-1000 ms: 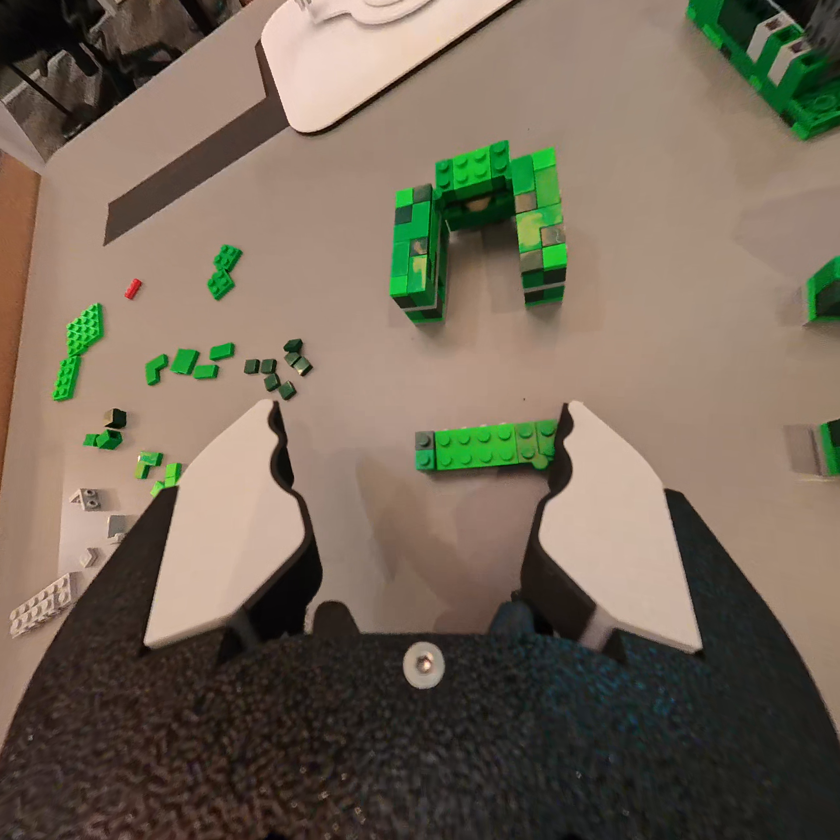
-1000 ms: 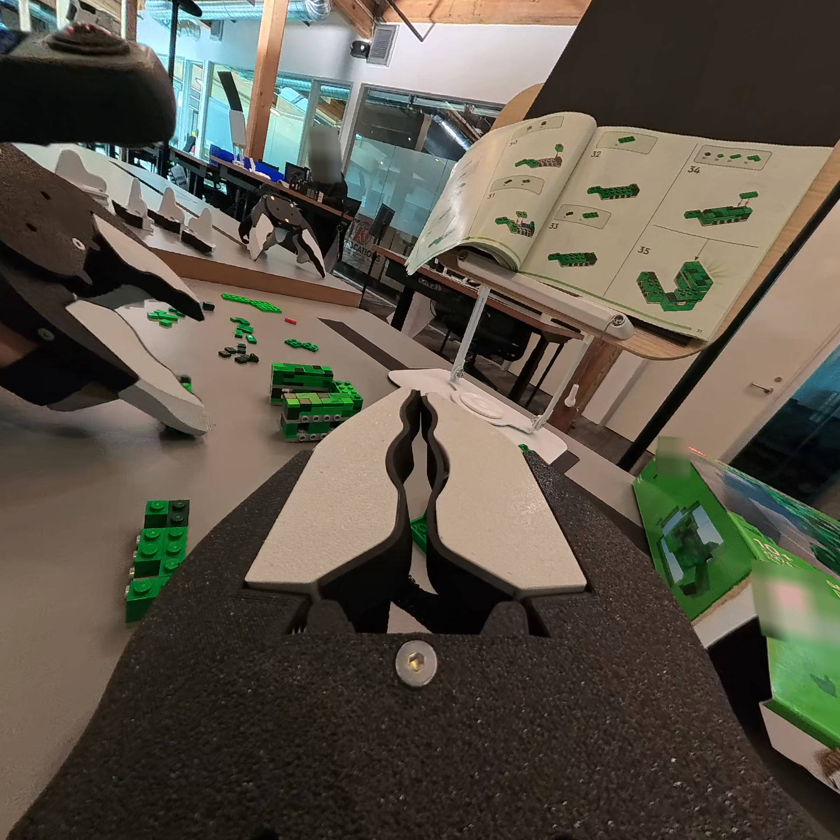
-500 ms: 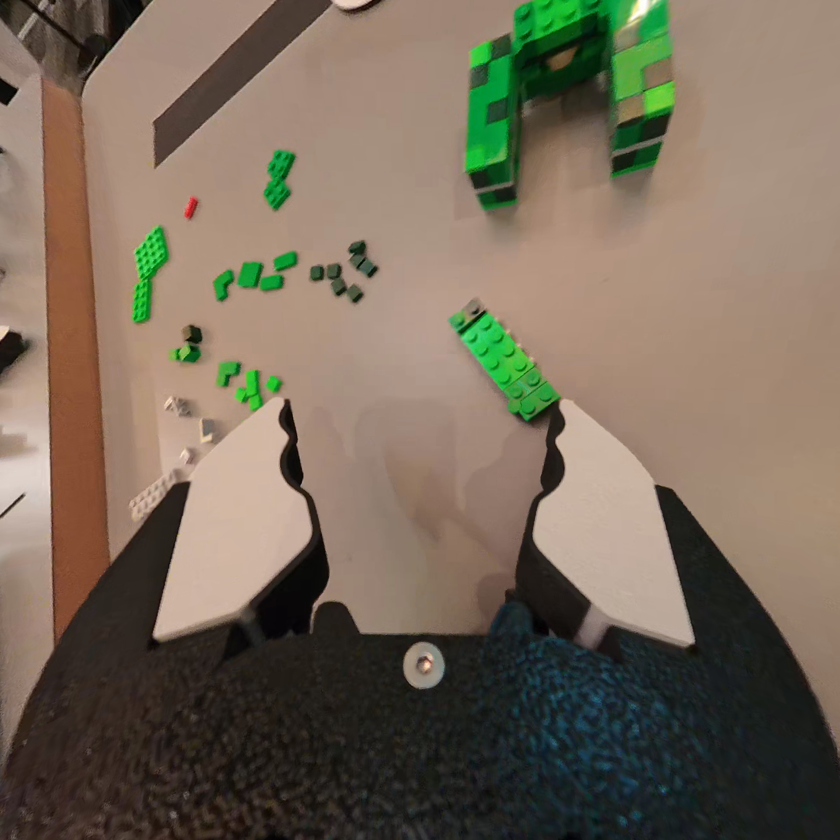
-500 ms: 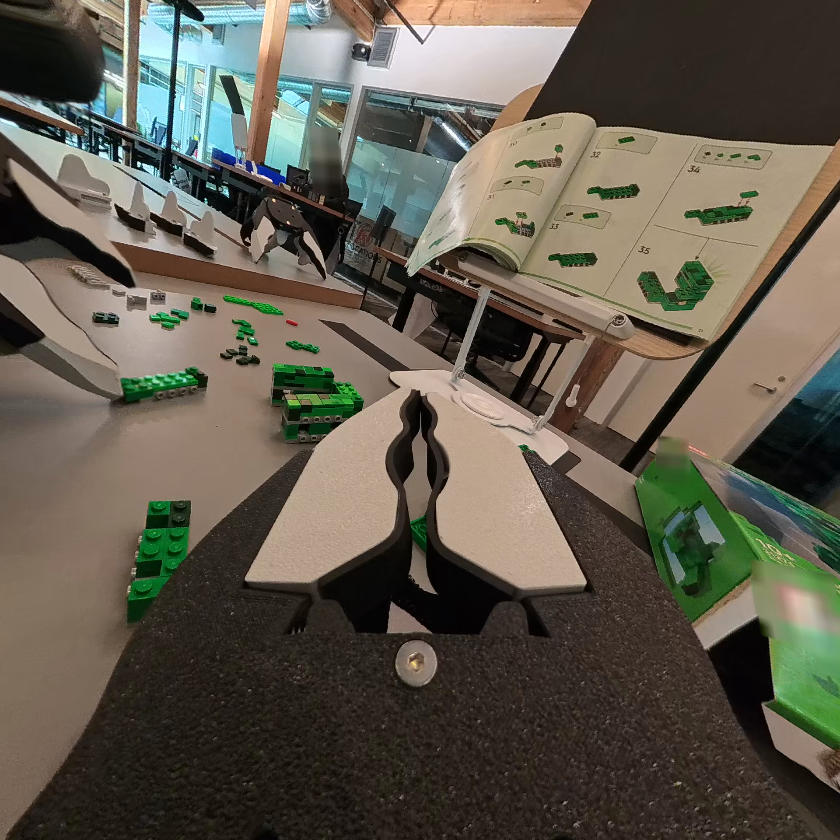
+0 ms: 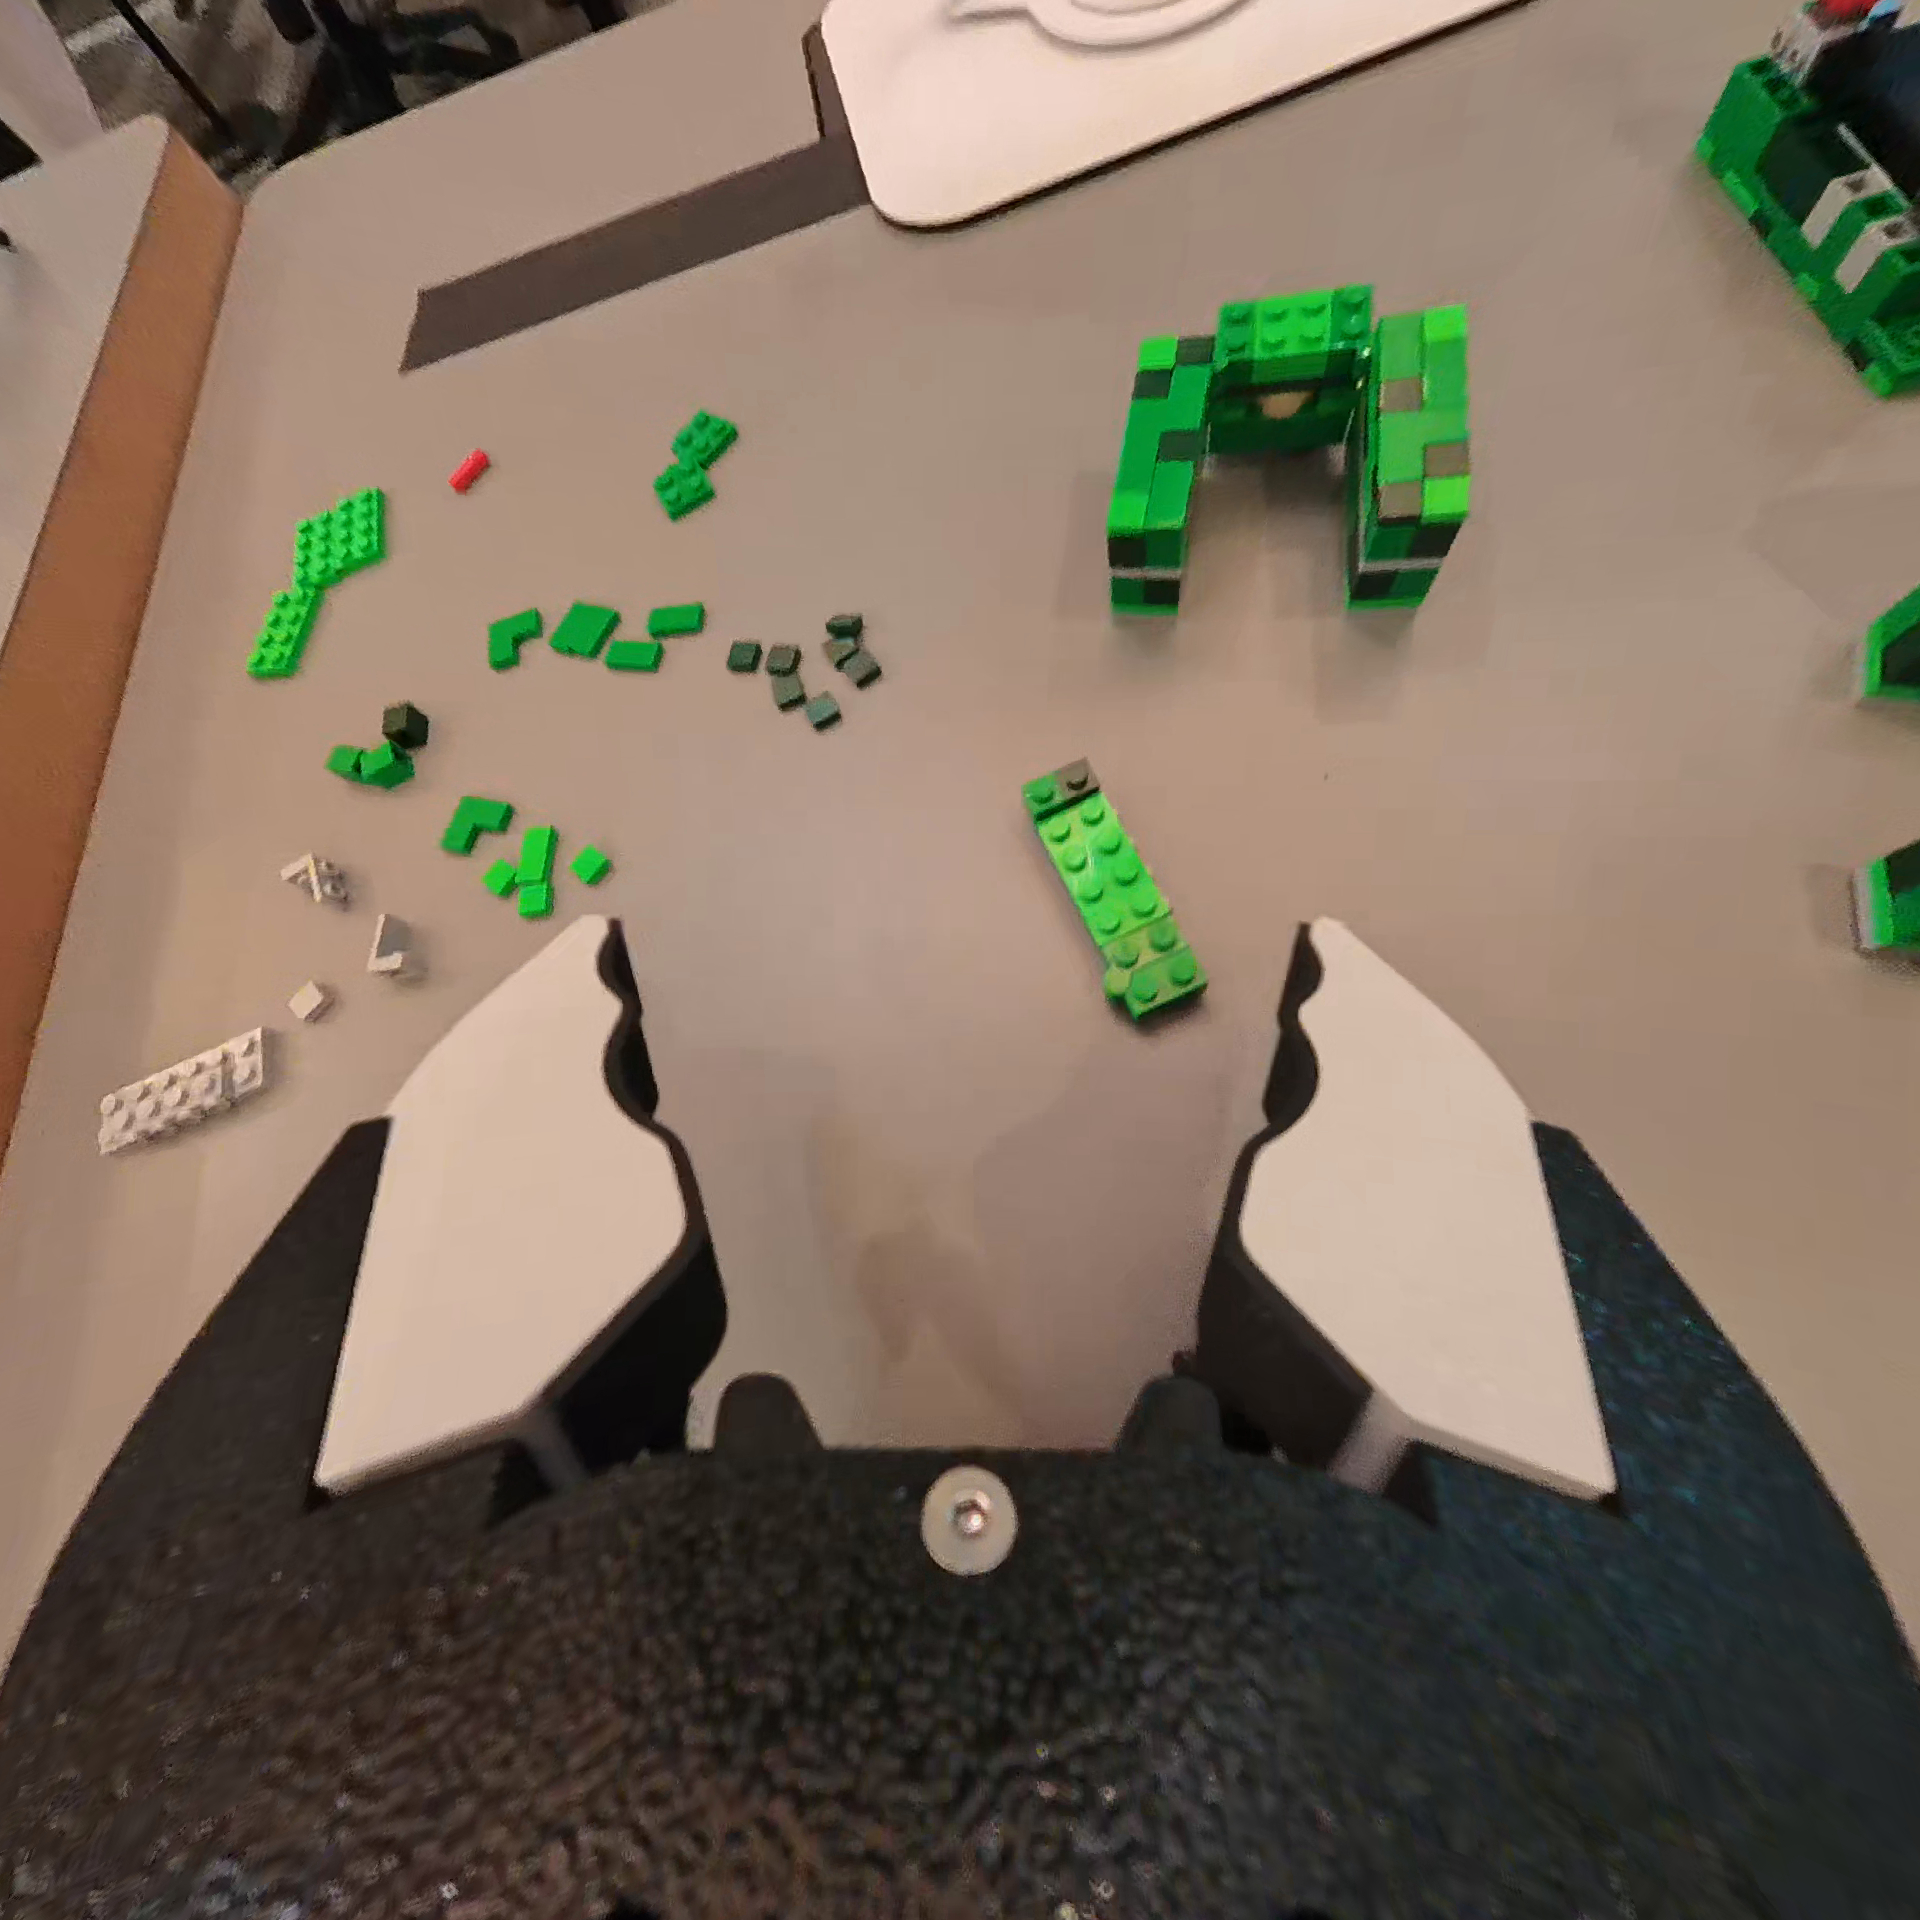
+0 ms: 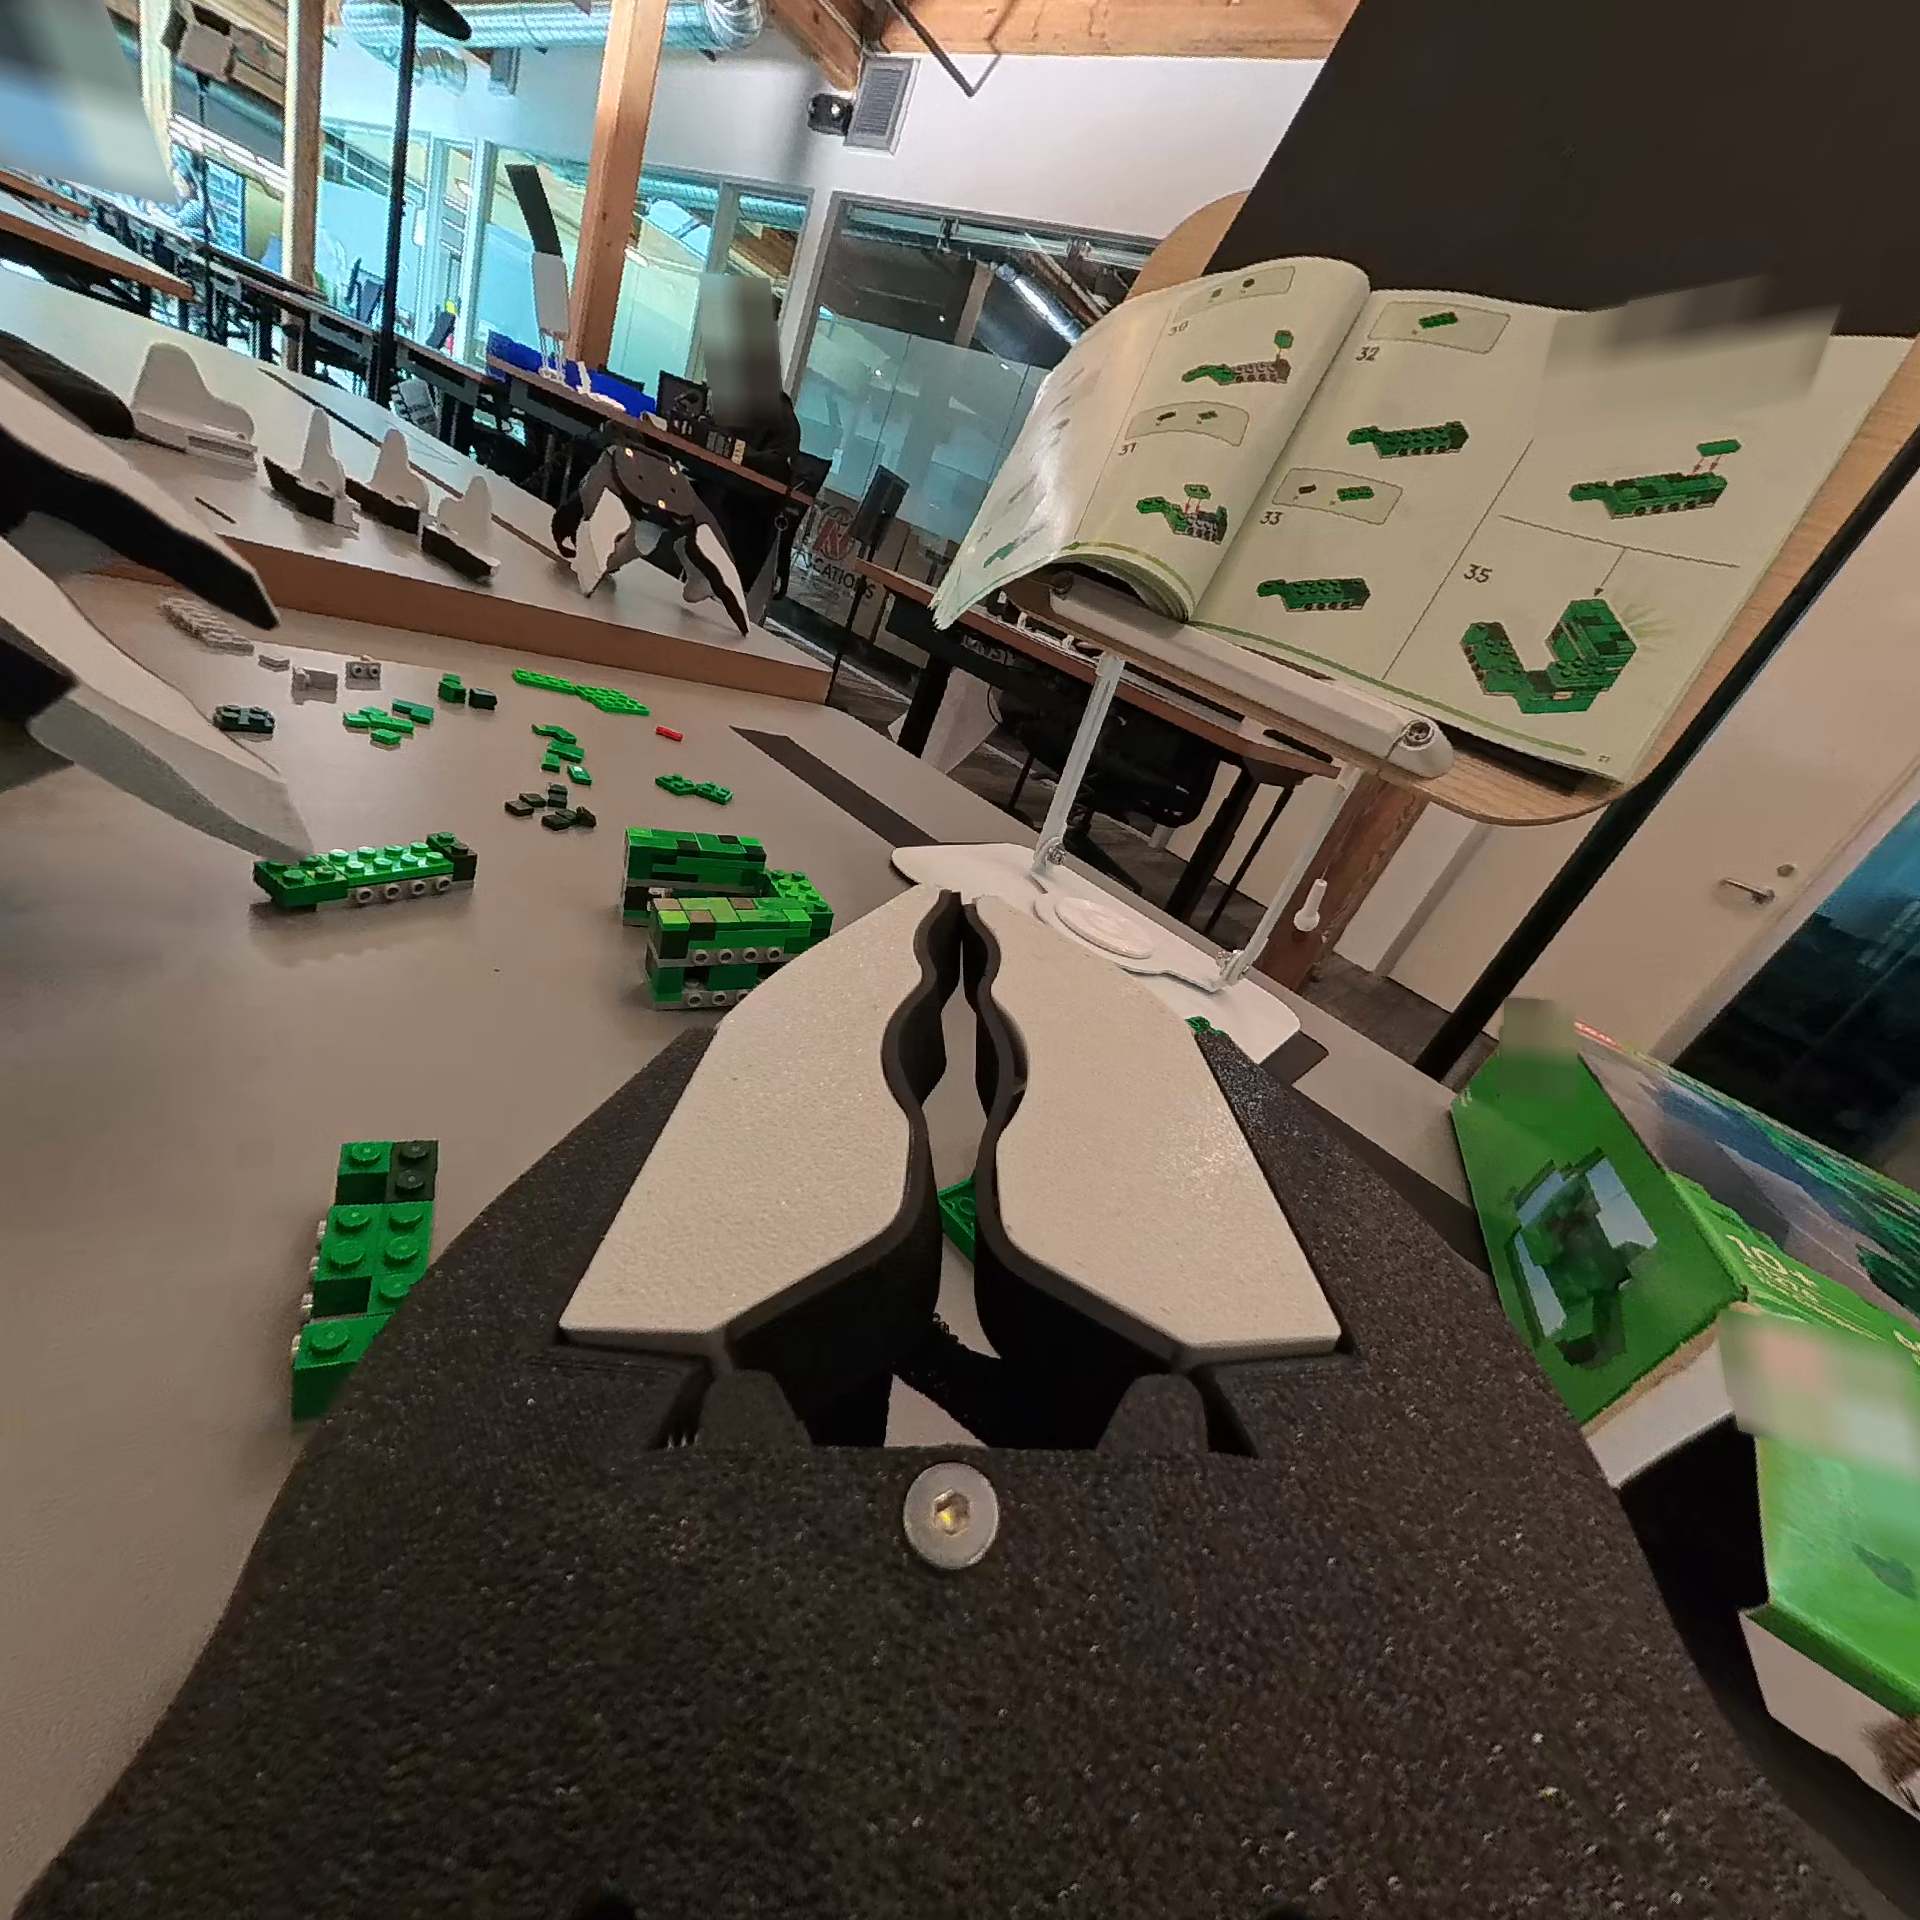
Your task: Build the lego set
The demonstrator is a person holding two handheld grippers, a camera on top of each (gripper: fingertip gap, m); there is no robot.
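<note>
In the left wrist view we see the green and white brick assembly (image 5: 1829, 197) cut off by the right edge, like the two green wedge-shaped pieces (image 5: 1893, 655) below it. The flat white stand base (image 5: 1091, 114) runs off the top. In the right wrist view the closed right tool (image 6: 954, 906) hides most of a small green brick (image 6: 958, 1210) behind its fingers. We cannot read the blurred green cardboard box (image 6: 1662, 1226).

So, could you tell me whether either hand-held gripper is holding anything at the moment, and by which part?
The left hand-held gripper is open and empty. The right hand-held gripper is shut; nothing is visibly gripped.
</note>
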